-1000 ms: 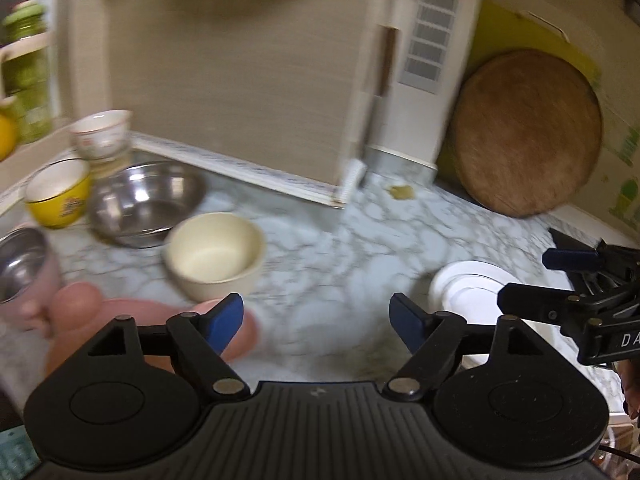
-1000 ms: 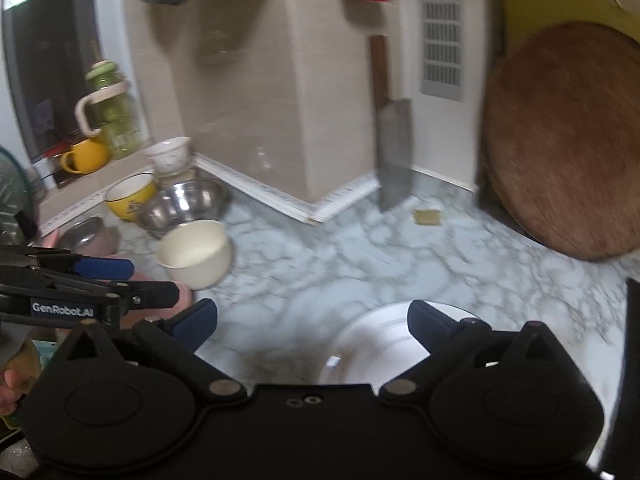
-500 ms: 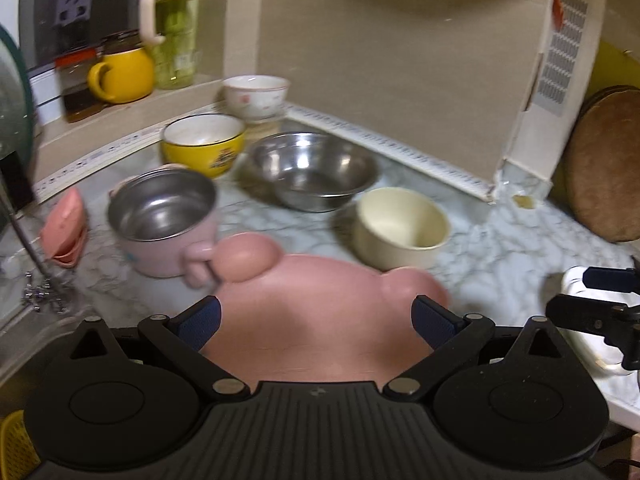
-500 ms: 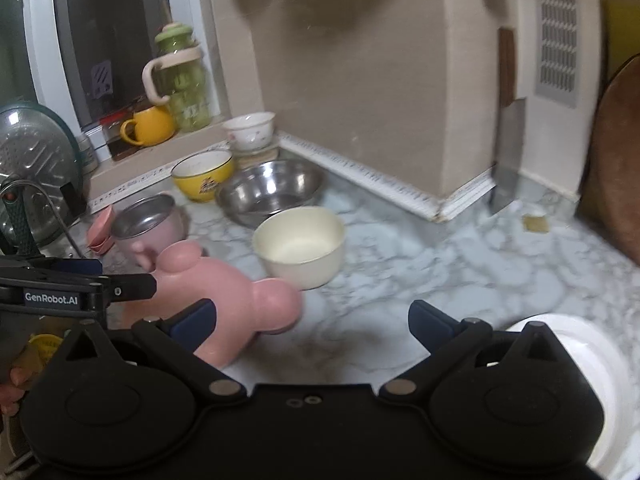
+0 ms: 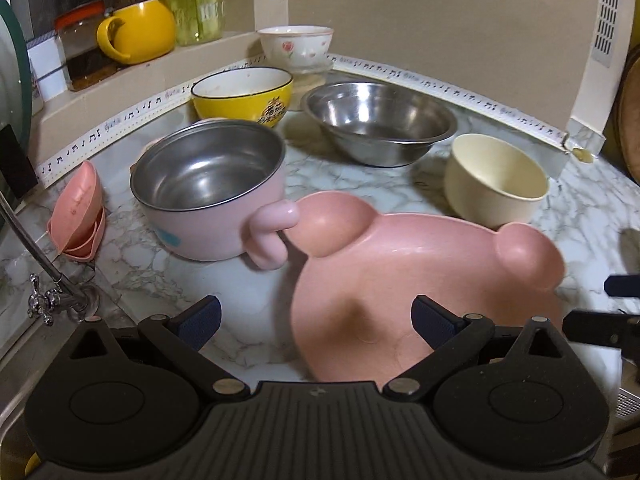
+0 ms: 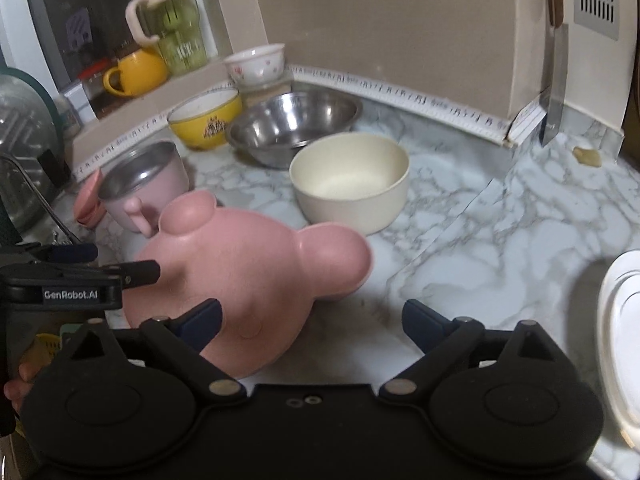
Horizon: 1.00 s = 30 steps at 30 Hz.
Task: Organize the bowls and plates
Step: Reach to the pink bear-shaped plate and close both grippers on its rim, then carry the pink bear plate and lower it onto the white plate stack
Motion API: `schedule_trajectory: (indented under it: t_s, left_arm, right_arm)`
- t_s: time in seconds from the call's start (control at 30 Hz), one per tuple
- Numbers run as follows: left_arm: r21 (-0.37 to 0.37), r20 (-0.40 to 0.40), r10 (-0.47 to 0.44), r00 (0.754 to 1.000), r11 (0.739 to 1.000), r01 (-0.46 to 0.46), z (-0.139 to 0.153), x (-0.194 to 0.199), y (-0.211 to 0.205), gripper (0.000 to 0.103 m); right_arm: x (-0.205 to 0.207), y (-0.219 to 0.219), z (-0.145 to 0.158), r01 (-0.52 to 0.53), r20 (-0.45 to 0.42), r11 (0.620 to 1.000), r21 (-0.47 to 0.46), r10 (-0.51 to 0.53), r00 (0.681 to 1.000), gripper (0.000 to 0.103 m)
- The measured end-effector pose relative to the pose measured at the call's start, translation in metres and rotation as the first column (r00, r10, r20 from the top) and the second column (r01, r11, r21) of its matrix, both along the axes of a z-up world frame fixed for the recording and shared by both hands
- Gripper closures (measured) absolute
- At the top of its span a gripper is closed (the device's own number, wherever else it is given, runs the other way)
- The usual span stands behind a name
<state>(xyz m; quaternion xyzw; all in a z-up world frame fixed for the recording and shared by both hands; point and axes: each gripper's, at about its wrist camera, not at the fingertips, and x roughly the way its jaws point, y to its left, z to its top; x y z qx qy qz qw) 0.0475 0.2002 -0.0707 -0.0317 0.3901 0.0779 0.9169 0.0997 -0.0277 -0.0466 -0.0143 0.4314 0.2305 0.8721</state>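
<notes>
A pink bear-shaped plate (image 5: 420, 280) lies upside down on the marble counter, also in the right wrist view (image 6: 248, 272). Behind it stand a pink steel-lined bowl with a handle (image 5: 208, 192), a yellow bowl (image 5: 244, 96), a wide steel bowl (image 5: 380, 120), a cream bowl (image 5: 496, 180) and a small floral bowl (image 5: 296, 46). A white plate (image 6: 620, 340) shows at the right edge. My left gripper (image 5: 316, 320) is open just before the pink plate. My right gripper (image 6: 312, 320) is open at the plate's right side.
A windowsill holds a yellow mug (image 5: 136, 32), a green bottle (image 5: 196, 0) and a jar. Pink measuring scoops (image 5: 78, 216) and a tap (image 5: 48, 292) are at the left by the sink. A cleaver (image 6: 554, 80) leans on the wall corner.
Both views have swung left and closer to the group of bowls. The pink plate has come large into the foreground; the white plate has slid to the right edge.
</notes>
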Motion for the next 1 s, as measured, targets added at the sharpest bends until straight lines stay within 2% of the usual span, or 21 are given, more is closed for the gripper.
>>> schedule_trajectory:
  t_s: [0.1,0.23,0.3,0.37,0.43,0.5,0.57,0.63,0.7,0.77,0.9,1.0]
  left_arm:
    - [0.003,-0.006,-0.012,1.0,1.0,0.012,-0.006,0.007,0.005,0.001]
    - [-0.035,-0.018,0.002,1.0,0.999,-0.002,-0.012,0.013,0.013,0.002]
    - [-0.064,-0.025,0.005,1.0,0.998,-0.007,-0.013,0.015,0.017,0.01]
    - [-0.073,-0.035,0.0,0.999,0.997,-0.003,-0.014,0.017,0.018,0.028]
    - [-0.077,-0.044,0.002,0.999,0.997,-0.005,-0.016,0.019,0.02,0.039]
    - [-0.102,-0.05,0.008,0.999,0.995,-0.013,-0.017,0.021,0.024,0.045]
    - [-0.121,-0.055,0.011,0.998,0.992,-0.018,-0.019,0.023,0.028,0.06]
    - [-0.128,-0.064,0.011,0.998,0.992,-0.02,-0.02,0.024,0.029,0.07]
    - [-0.148,-0.065,0.007,0.998,0.989,-0.016,-0.02,0.024,0.03,0.074]
    - [-0.16,-0.062,-0.001,0.998,0.987,-0.009,-0.02,0.024,0.03,0.083]
    - [-0.166,-0.064,-0.001,0.998,0.986,-0.01,-0.019,0.025,0.029,0.084]
    - [-0.187,-0.069,0.0,0.998,0.982,-0.013,-0.018,0.023,0.03,0.086]
  right_arm:
    - [0.004,0.006,-0.01,0.01,-0.035,1.0,-0.012,-0.01,0.999,0.013]
    - [0.006,0.014,-0.018,0.014,-0.059,0.999,-0.035,-0.016,0.998,0.021]
    - [0.007,0.015,-0.021,0.019,-0.066,0.999,-0.037,-0.022,0.998,0.025]
    - [0.007,0.015,-0.022,0.025,-0.071,0.999,-0.035,-0.028,0.997,0.028]
    - [0.009,0.015,-0.023,0.029,-0.074,0.999,-0.038,-0.032,0.997,0.031]
    - [0.01,0.016,-0.024,0.031,-0.075,0.999,-0.043,-0.035,0.997,0.035]
    - [0.012,0.016,-0.024,0.029,-0.081,0.999,-0.041,-0.032,0.996,0.04]
    - [0.012,0.017,-0.025,0.028,-0.081,0.999,-0.042,-0.031,0.996,0.044]
    - [0.013,0.018,-0.025,0.023,-0.084,0.999,-0.044,-0.026,0.996,0.051]
    - [0.015,0.018,-0.026,0.023,-0.091,0.999,-0.037,-0.026,0.995,0.058]
    - [0.016,0.015,-0.027,0.026,-0.105,1.0,-0.005,-0.026,0.994,0.077]
    - [0.016,0.014,-0.027,0.031,-0.113,0.999,0.016,-0.029,0.993,0.084]
